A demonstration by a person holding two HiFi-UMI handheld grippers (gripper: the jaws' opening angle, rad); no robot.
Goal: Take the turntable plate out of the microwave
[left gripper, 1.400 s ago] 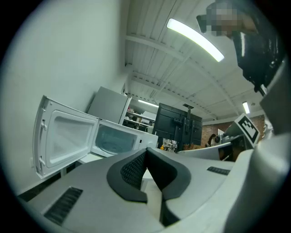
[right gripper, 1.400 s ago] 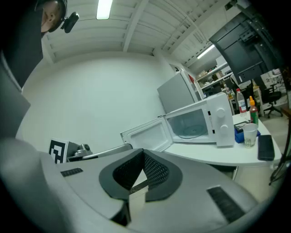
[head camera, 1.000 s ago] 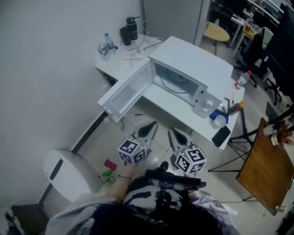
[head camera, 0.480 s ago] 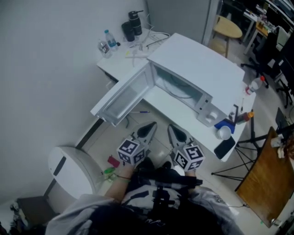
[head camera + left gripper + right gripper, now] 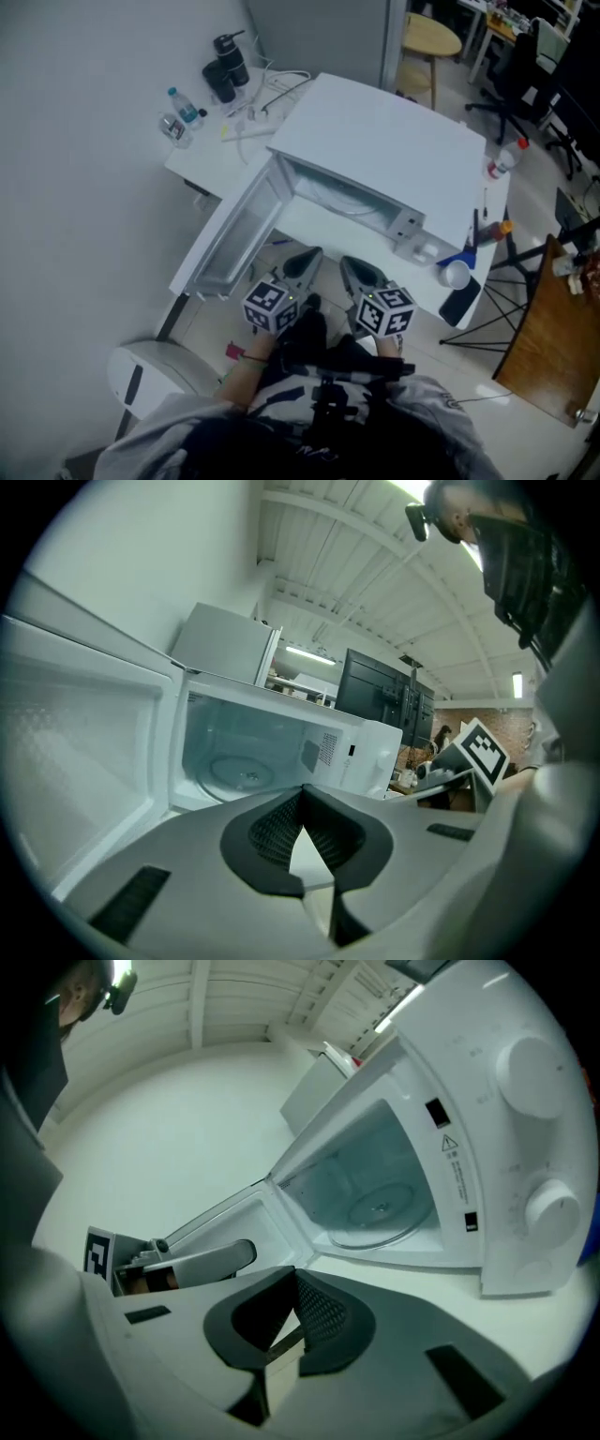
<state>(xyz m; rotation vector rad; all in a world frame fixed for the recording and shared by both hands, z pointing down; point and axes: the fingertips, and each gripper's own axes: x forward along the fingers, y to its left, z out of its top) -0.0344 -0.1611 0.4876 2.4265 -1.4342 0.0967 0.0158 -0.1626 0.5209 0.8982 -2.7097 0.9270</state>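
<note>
Both grippers have closed in on the white microwave (image 5: 375, 141) since the earlier frame; its door (image 5: 225, 248) hangs wide open at the left. The turntable plate (image 5: 380, 1211) lies flat on the cavity floor. It looks like clear glass, so probably heavy, stiff, slippery and breakable, and is best pinched at its near rim. The left gripper (image 5: 304, 262) and right gripper (image 5: 361, 273) are clenched on nothing. Count: one microwave, one door, one plate, two grippers.
</note>
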